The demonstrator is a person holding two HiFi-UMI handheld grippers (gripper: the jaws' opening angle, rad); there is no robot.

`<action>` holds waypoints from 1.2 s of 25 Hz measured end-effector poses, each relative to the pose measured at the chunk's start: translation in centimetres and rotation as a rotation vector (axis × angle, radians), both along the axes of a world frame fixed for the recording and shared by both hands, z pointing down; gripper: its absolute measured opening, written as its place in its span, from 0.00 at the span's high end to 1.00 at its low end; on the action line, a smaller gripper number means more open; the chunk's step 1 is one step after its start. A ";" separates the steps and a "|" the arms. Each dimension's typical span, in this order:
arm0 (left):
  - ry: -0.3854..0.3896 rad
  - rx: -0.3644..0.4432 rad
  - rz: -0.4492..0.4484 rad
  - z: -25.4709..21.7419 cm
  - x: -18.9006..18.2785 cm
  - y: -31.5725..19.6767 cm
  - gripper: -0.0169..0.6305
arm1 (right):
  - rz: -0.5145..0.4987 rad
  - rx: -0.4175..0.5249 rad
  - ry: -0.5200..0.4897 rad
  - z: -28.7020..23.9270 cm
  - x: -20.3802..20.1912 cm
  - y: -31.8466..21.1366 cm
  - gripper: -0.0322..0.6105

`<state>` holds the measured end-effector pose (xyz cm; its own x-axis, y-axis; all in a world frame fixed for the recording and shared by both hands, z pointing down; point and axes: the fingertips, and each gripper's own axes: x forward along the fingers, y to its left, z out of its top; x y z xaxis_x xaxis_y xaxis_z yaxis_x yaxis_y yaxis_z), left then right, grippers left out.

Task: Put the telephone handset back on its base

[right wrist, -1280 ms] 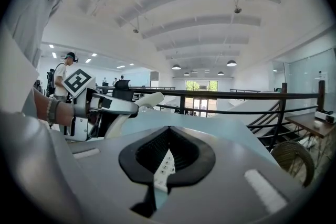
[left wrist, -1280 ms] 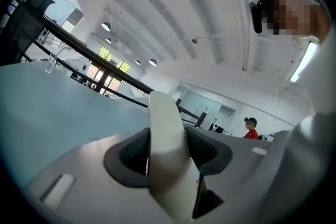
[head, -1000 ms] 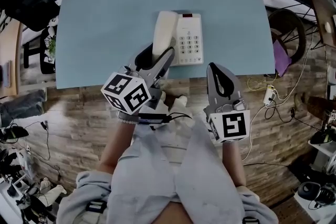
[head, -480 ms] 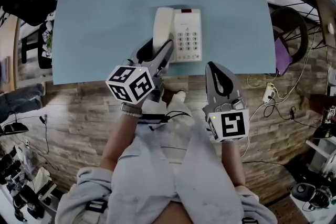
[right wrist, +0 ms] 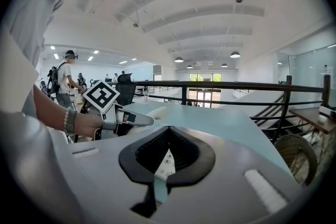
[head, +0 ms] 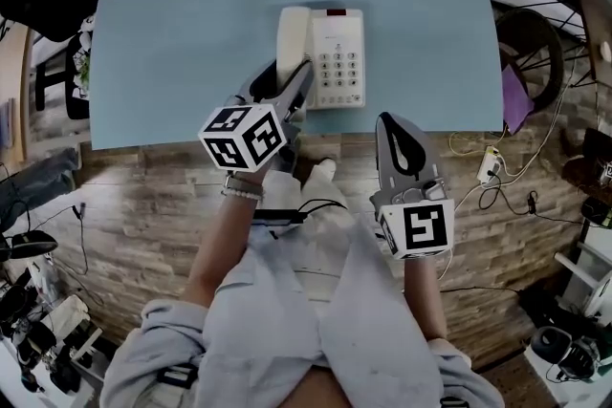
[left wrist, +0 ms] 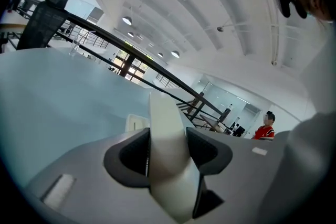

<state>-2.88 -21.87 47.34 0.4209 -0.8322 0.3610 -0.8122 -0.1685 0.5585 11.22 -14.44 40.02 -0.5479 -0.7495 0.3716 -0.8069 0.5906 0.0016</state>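
Left gripper (head: 299, 83) clasps handset (head: 292, 35); right gripper (head: 393, 119) hangs back, closed.

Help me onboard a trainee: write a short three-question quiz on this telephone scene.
1. True or false: the right gripper is clamped on the handset.
2. In the head view, where is the keypad relative to the handset? A) to its left B) to its right C) beneath it
3. Fill in: the telephone base stands on a light ____ table.

Key: 1 false: the left gripper grips the handset, while the right one is shut on nothing. 2 B. 3 blue.
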 end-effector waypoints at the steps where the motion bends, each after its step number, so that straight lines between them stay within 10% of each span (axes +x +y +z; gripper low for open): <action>1: -0.002 -0.006 -0.004 0.3 0.1 -0.1 0.64 | -0.002 -0.002 0.000 0.1 0.0 0.0 0.95; 30: -0.103 -0.168 -0.139 7.0 -0.1 -2.1 0.64 | 0.003 -0.051 0.002 1.8 1.5 0.3 0.95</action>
